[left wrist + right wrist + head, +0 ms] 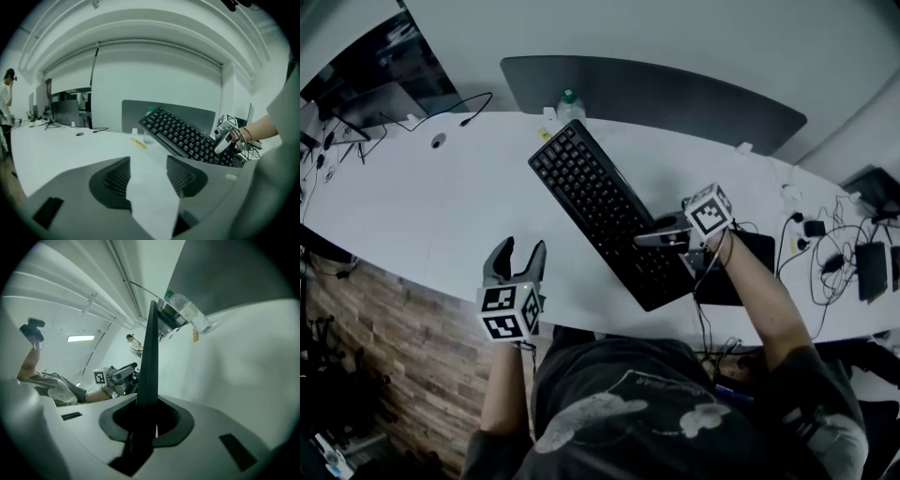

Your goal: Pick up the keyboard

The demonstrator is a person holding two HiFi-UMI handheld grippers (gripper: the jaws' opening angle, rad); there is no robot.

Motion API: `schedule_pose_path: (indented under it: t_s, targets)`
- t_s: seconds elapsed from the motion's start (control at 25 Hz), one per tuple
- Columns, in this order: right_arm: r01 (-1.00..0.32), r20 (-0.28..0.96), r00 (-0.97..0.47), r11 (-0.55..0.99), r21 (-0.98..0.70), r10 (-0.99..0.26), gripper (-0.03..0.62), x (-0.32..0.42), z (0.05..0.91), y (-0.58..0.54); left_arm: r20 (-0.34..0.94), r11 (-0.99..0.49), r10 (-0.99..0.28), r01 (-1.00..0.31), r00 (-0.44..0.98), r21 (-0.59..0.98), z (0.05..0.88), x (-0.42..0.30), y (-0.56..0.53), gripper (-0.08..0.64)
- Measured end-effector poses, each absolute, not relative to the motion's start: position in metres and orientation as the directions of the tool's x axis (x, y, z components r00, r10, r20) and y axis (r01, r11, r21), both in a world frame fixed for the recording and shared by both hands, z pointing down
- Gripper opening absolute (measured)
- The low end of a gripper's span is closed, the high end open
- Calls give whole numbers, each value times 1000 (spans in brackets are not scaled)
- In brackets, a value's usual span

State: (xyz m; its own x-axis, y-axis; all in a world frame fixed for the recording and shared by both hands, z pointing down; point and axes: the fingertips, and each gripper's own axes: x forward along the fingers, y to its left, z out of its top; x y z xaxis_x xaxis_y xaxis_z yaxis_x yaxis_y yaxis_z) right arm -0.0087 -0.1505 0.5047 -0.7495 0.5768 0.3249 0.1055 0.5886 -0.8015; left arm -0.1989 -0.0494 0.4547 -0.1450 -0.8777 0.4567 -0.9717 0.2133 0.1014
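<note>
This place is an office. A long white desk (pixel 422 216) carries a black keyboard (pixel 605 211), a water bottle (pixel 569 105) and many cables (pixel 830 248) with chargers. A grey partition screen (pixel 675 94) stands behind the desk. Farther away, a person (pixel 7 93) stands near more desks.

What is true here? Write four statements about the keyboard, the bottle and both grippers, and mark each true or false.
1. The right gripper is shut on the edge of the black keyboard. True.
2. The left gripper also grips the keyboard. False: its jaws stand apart and empty, away from it.
3. A green-capped bottle stands by the keyboard's far end. True.
4. The bottle sits between the two grippers. False: it is near the far edge of the white table.
</note>
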Motion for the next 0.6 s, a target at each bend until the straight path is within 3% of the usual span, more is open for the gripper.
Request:
schedule_pose_path:
  t_s: [0.08, 0.16, 0.6]
  targets:
    - [88, 331, -786, 625, -775, 522, 67, -6, 499, -155, 447, 280, -870, -954, -207, 105, 457, -193, -40, 134]
    - [80, 332, -824, 674, -735, 460, 69, -6, 491, -158, 448, 325, -861, -938, -240, 121, 462, -185, -31, 83]
    - [-49, 312, -943, 881, -471, 114, 66, -33, 441, -147, 410, 383, -859, -917, -307, 116, 450, -164, -8, 72]
